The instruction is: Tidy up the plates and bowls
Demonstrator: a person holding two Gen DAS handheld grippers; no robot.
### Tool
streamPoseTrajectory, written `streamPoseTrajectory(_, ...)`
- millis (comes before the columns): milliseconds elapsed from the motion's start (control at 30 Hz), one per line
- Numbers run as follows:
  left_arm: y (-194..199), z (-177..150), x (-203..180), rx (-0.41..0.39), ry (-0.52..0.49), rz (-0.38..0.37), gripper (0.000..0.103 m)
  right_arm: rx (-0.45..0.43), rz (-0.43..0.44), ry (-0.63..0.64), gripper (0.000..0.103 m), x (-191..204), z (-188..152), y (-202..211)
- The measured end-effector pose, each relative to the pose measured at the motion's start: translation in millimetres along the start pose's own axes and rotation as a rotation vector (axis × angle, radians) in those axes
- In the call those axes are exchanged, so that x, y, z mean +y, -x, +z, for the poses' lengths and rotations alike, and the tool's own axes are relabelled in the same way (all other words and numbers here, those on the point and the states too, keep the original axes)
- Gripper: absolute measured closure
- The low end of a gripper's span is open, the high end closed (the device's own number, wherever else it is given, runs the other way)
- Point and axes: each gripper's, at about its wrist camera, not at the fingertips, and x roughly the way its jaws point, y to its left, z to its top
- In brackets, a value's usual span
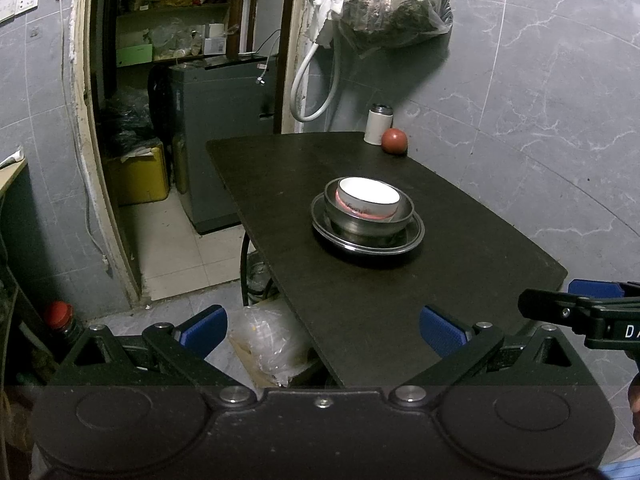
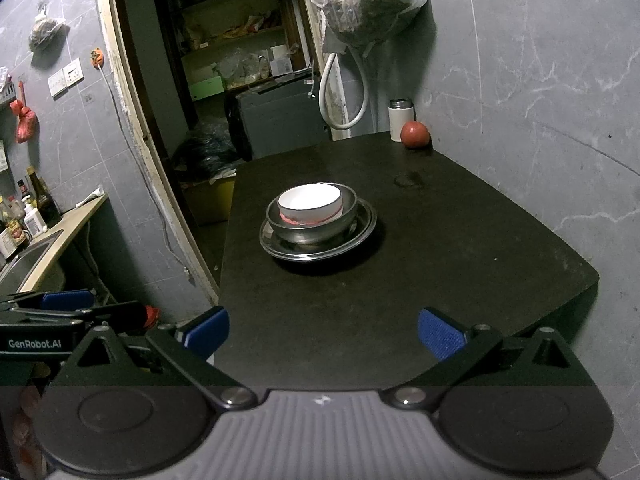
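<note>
Blue ribbed gripper [image 1: 323, 330] pads, round steel plate [image 1: 412, 236]

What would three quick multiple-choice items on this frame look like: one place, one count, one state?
1. Where does the white ceramic bowl sit?
A. Inside the round steel bowl
B. Beside the red tomato
C. On the floor

2. How many dishes make up the stack on the dark table?
A. One
B. Three
C. Five

3. What state is the left claw in?
A. Shut on a bowl
B. Open, holding nothing
C. Shut on the plate

Key: 1 A, the white bowl is nested in the steel bowl, with the round red tomato far off by the white cylindrical canister. 2 B, white bowl, steel bowl and flat round steel plate under them. 3 B, its blue pads stand wide apart with only table between them; the right claw is the same.
</note>
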Motion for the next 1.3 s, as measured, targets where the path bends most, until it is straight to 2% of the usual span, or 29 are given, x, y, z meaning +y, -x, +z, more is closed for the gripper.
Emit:
streamPoseTrajectory(1133,1.3,2.3,0.0,0.008,-0.005,0.004,0.001,0.000,0.000,0.003,0.000,0.2,3.0,-0.7)
streamPoseTrajectory(1300,5.8,6.7,0.1,-0.026,-0.006,0.028,0.001,0.002,0.000,0.004,0.000,1.0,2.6,-0.6)
